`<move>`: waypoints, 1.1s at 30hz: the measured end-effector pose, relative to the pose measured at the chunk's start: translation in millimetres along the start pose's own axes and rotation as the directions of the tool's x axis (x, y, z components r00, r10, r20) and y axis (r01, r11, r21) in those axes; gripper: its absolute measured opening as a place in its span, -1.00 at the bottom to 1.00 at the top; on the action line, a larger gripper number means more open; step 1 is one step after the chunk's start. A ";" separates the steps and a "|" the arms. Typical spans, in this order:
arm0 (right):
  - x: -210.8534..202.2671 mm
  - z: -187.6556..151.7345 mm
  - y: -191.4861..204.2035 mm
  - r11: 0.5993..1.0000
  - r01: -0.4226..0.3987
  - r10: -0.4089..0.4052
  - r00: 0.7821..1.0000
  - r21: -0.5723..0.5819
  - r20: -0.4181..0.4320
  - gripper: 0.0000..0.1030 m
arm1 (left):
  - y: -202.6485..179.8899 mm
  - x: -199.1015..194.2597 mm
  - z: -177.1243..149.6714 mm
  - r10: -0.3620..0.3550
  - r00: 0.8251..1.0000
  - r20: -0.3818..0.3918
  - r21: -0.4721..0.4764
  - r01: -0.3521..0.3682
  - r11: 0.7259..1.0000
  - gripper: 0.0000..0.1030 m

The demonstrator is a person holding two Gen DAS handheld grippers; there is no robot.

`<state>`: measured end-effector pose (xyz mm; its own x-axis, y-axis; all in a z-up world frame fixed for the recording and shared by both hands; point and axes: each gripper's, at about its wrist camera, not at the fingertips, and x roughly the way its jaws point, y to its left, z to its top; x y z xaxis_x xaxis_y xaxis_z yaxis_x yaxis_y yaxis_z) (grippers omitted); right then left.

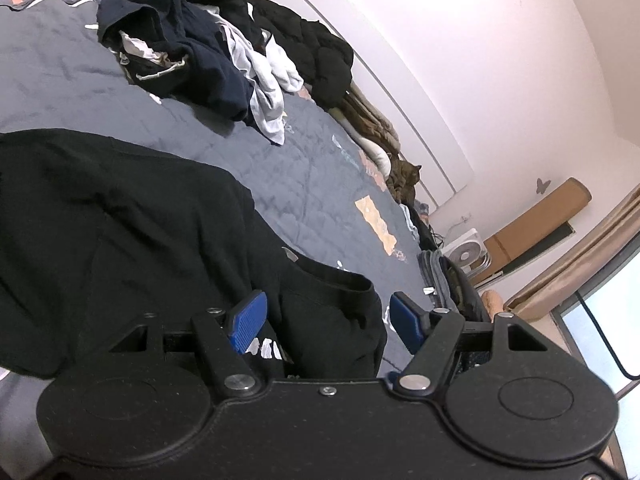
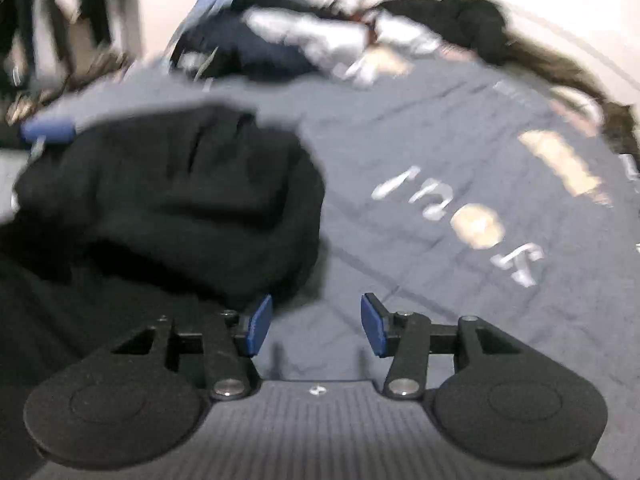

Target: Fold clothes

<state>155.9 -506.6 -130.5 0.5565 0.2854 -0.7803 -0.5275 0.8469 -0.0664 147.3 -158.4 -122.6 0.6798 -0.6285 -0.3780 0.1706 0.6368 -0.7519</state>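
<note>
Left wrist view: the left tool [image 1: 326,318] is released, its blue ribbed pads straddling a fold of the black sweatshirt [image 1: 120,232], which lies soft and matte on the quilted grey bedspread [image 1: 280,168], long axis running left to right.

Right wrist view, blurred: the right tool [image 2: 316,326] is released, with only bedspread between its pads; the sweatshirt is bunched at left.

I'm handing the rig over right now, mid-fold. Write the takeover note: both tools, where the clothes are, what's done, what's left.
Left tool: open, blue pads either side of a bunched edge of the black garment, not pressing it.
Right tool: open, nothing between its pads; only the quilt shows in the gap. Its view is blurred.
Black garment: on the near part of the bed, partly folded over itself and still rumpled.
Unfolded pile: navy, white and black items heaped farther back on the quilt.
Done: at most a first fold on the black garment.
Left: regrip, flatten and finish it, then work through the pile.
</note>
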 end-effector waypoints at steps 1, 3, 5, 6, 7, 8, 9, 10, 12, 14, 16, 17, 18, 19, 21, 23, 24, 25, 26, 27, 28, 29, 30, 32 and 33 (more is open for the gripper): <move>6.2 2.2 4.4 1.000 -0.008 0.008 1.000 -0.023 0.005 -0.06 | 0.4 0.4 0.3 0.002 1.000 -0.001 -0.001 -0.002 1.000 0.30; 18.6 6.5 13.2 0.997 -0.024 0.025 1.000 -0.070 0.015 -0.06 | 2.1 0.4 1.1 0.006 1.000 0.001 -0.008 -0.006 1.000 0.30; 30.3 12.0 21.2 0.994 -0.041 0.044 0.999 -0.105 0.027 -0.06 | 4.2 -0.2 1.8 0.009 1.000 0.005 -0.016 -0.009 1.000 0.30; 33.0 19.3 21.5 0.996 -0.052 0.056 0.997 -0.073 0.046 -0.07 | 5.2 -0.4 1.8 0.010 1.000 0.006 -0.021 -0.010 1.000 0.30; 35.2 26.2 21.7 0.997 -0.064 0.067 0.996 -0.043 0.065 -0.08 | 5.9 -0.4 1.7 0.010 1.000 0.006 -0.026 -0.010 1.000 0.30; 35.2 30.9 22.1 0.997 -0.074 0.076 0.993 -0.024 0.086 -0.10 | 6.3 -0.9 2.0 0.008 1.000 0.007 -0.029 -0.008 1.000 0.30; 35.0 34.5 23.1 0.996 -0.084 0.084 0.991 -0.004 0.104 -0.15 | 6.3 -1.8 2.6 0.006 1.000 0.009 -0.030 -0.006 1.000 0.30; 36.9 39.2 24.4 0.994 -0.103 0.100 0.989 0.021 0.112 -0.29 | 6.3 -3.3 3.6 0.003 1.000 0.014 -0.030 -0.002 1.000 0.30; 36.8 43.9 26.5 0.989 -0.139 0.131 0.983 0.057 0.127 -0.73 | 6.7 -8.1 6.8 -0.007 0.999 0.033 -0.034 0.009 0.999 0.30; 31.0 47.8 30.1 0.982 -0.171 0.156 0.974 0.082 0.162 -0.77 | 9.3 -14.7 11.3 -0.017 0.998 0.060 -0.044 0.019 0.999 0.30; 17.5 54.9 43.9 0.978 -0.199 0.185 0.962 0.053 0.202 -0.78 | 13.6 -22.7 16.9 -0.014 0.995 0.098 -0.058 0.020 0.998 0.30; 9.1 59.6 53.7 0.977 -0.211 0.201 0.954 0.023 0.221 -0.78 | 16.4 -27.0 20.1 -0.009 0.993 0.119 -0.068 0.018 0.998 0.30; 0.6 64.3 63.5 0.975 -0.222 0.217 0.946 -0.007 0.239 -0.78 | 20.1 -31.9 23.6 -0.004 0.990 0.141 -0.083 0.016 0.996 0.30; -8.2 68.9 74.7 0.971 -0.235 0.239 0.938 -0.043 0.251 -0.79 | 24.0 -36.6 26.7 0.000 0.987 0.163 -0.101 0.017 0.995 0.30; -23.7 73.5 104.1 0.946 -0.295 0.318 0.923 -0.135 0.217 -0.78 | 28.5 -41.4 30.4 -0.001 0.983 0.185 -0.123 0.024 0.992 0.30; -30.5 68.7 129.6 0.918 -0.353 0.380 0.912 -0.181 0.152 -0.74 | 31.4 -44.5 33.7 -0.003 0.980 0.198 -0.139 0.031 0.990 0.30; -33.2 65.6 141.2 0.903 -0.381 0.408 0.906 -0.198 0.117 -0.73 | 32.9 -46.0 35.3 -0.004 0.979 0.205 -0.146 0.035 0.989 0.30; -33.1 60.4 147.5 0.894 -0.404 0.426 0.901 -0.195 0.081 -0.73 | 33.0 -46.2 35.9 -0.007 0.979 0.205 -0.148 0.038 0.988 0.30; -33.3 56.1 150.3 0.889 -0.413 0.431 0.900 -0.196 0.059 -0.72 | 31.3 -44.4 35.1 -0.010 0.981 0.195 -0.141 0.038 0.989 0.30; -35.3 51.1 149.3 0.891 -0.408 0.427 0.903 -0.201 0.059 -0.71 | 29.7 -42.8 34.5 -0.013 0.983 0.185 -0.134 0.038 0.990 0.30; -37.1 47.4 146.7 0.893 -0.402 0.422 0.905 -0.202 0.062 -0.70 | 28.4 -41.4 34.2 -0.016 0.984 0.177 -0.128 0.039 0.991 0.30; -38.2 47.9 137.5 0.900 -0.399 0.416 0.906 -0.176 0.075 -0.69 | 27.6 -40.3 33.9 -0.019 0.985 0.171 -0.123 0.040 0.992 0.30; -39.7 48.9 124.2 0.911 -0.394 0.406 0.910 -0.123 0.086 -0.67 | 27.5 -39.9 33.4 -0.020 0.985 0.169 -0.121 0.041 0.992 0.30; -42.6 51.6 97.1 0.927 -0.373 0.375 0.921 -0.040 0.108 -0.51 | 27.6 -39.2 32.6 -0.021 0.986 0.165 -0.120 0.042 0.992 0.30; -41.8 54.5 82.9 0.937 -0.349 0.349 0.930 -0.023 0.118 -0.46 | 28.2 -39.0 32.6 -0.021 0.986 0.163 -0.124 0.042 0.991 0.30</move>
<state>123.8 -423.9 -69.5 0.4090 0.6142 -0.6749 -0.7031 0.6835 0.1960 148.9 -101.4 -111.4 0.7834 -0.5605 -0.2686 0.1089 0.5493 -0.8285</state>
